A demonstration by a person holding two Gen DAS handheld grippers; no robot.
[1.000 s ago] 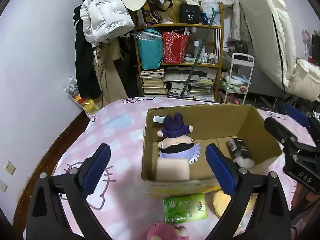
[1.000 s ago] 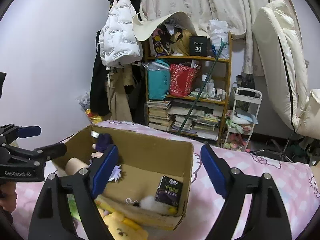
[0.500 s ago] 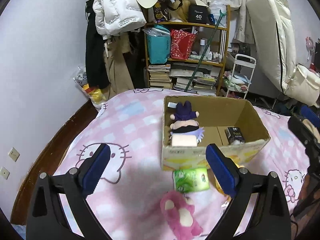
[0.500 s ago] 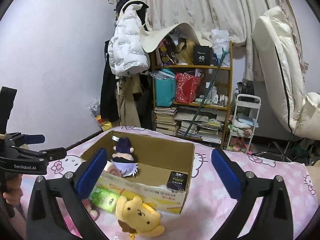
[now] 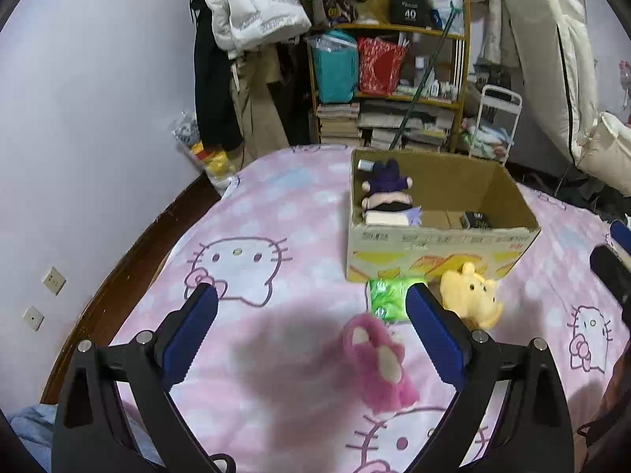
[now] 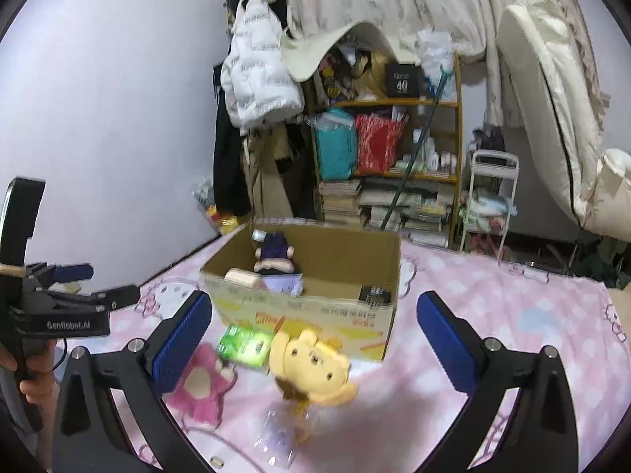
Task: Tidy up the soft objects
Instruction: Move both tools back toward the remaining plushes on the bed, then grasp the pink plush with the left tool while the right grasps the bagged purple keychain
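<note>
An open cardboard box (image 5: 441,233) (image 6: 307,309) stands on the pink bedspread. A purple plush doll (image 5: 388,191) (image 6: 276,260) and a small black carton (image 6: 374,295) lie inside it. In front of the box lie a yellow plush (image 5: 469,295) (image 6: 311,362), a pink plush (image 5: 378,366) (image 6: 201,386) and a green packet (image 5: 384,299) (image 6: 244,343). My left gripper (image 5: 311,303) (image 6: 106,280) is open and empty, back from the box and above the pink plush. My right gripper (image 6: 315,311) (image 5: 615,248) is wide open and empty, hovering over the yellow plush.
A clear plastic packet (image 6: 276,437) lies near the front of the bed. Beyond the bed stand a cluttered bookshelf (image 5: 394,90), hanging coats (image 5: 252,19), a white trolley (image 5: 497,126) and a leaning mattress (image 5: 552,59). The bed's wooden edge (image 5: 130,260) curves along the left.
Both grippers have drawn back from the box, so the pink and yellow plush toys and the green packet now show in front of it. The right jaws have opened wider.
</note>
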